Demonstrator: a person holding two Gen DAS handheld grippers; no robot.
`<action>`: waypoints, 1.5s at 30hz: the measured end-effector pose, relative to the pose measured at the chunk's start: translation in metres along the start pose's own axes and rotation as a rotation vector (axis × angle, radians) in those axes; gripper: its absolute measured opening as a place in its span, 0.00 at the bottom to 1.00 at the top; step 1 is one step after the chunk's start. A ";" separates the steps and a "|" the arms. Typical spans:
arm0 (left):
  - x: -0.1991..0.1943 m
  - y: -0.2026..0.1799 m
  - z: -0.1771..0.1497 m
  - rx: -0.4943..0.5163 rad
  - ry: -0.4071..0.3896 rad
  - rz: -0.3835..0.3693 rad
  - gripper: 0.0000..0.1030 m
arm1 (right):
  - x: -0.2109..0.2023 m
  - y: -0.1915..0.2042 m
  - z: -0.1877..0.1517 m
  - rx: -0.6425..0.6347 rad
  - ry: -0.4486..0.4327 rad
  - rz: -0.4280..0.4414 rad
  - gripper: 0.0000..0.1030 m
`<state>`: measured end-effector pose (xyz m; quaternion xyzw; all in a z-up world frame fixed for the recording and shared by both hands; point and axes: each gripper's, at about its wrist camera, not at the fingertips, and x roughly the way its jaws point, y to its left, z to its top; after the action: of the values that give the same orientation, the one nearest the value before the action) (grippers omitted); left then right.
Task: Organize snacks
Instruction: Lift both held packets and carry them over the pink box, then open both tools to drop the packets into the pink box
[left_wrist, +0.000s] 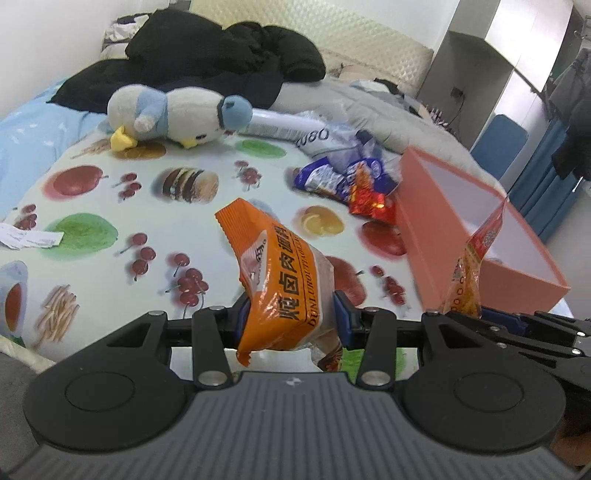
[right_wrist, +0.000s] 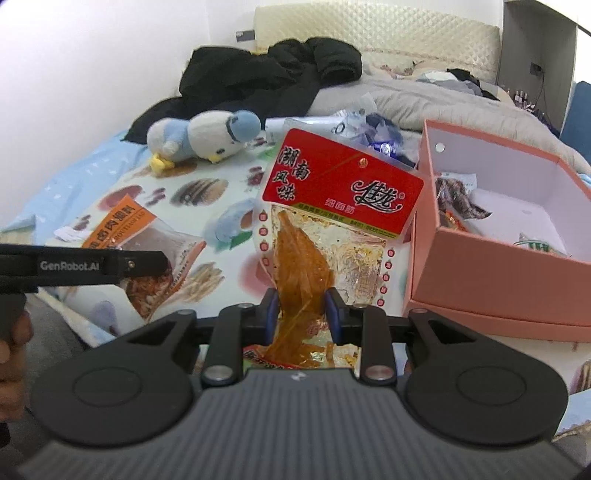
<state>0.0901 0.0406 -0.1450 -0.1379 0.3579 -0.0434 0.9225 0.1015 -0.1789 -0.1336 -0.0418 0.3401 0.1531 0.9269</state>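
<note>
Two tools are in use, one packet in each. The left tool (left_wrist: 291, 314) has its two blue-padded fingers closed on the lower part of one orange seasoning packet (left_wrist: 273, 266), a glossy film pouch with a crimped, serrated top edge and a clear lower section. The packet is held above the bed, tilted with its top toward the left.

The right tool (right_wrist: 301, 306) is closed on one red-header snack packet (right_wrist: 332, 221): flat, rectangular, with a stiff red printed header, one punched hang hole and a transparent body showing oily orange strips. It stands upright, just left of the box.

One pink box (right_wrist: 498, 280) rests on the bed to the right. It is rigid card, rectangular, open-topped, with a white interior; a few packets lie inside along its left and front walls, count unclear.

A small pile of crinkled foil wrappers (left_wrist: 347, 177), blue and red, lies just left of the box's far end; their count cannot be told.

One fruit-print sheet (left_wrist: 110, 206), smooth, covers the bed. On it lies one plush penguin (left_wrist: 177, 116), soft, white and pale blue, on its side. Behind it sits one heap of black clothing (left_wrist: 207, 51).
</note>
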 end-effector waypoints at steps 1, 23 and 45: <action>-0.005 -0.003 0.001 0.001 -0.003 -0.004 0.48 | -0.005 0.000 0.001 0.003 -0.006 0.001 0.30; -0.043 -0.103 0.011 0.109 -0.018 -0.219 0.48 | -0.101 -0.053 0.004 0.134 -0.119 -0.109 0.30; 0.092 -0.213 0.083 0.181 0.062 -0.346 0.48 | -0.052 -0.176 0.039 0.231 -0.147 -0.223 0.30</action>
<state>0.2181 -0.1613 -0.0852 -0.1124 0.3517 -0.2375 0.8985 0.1428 -0.3521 -0.0751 0.0388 0.2801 0.0120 0.9591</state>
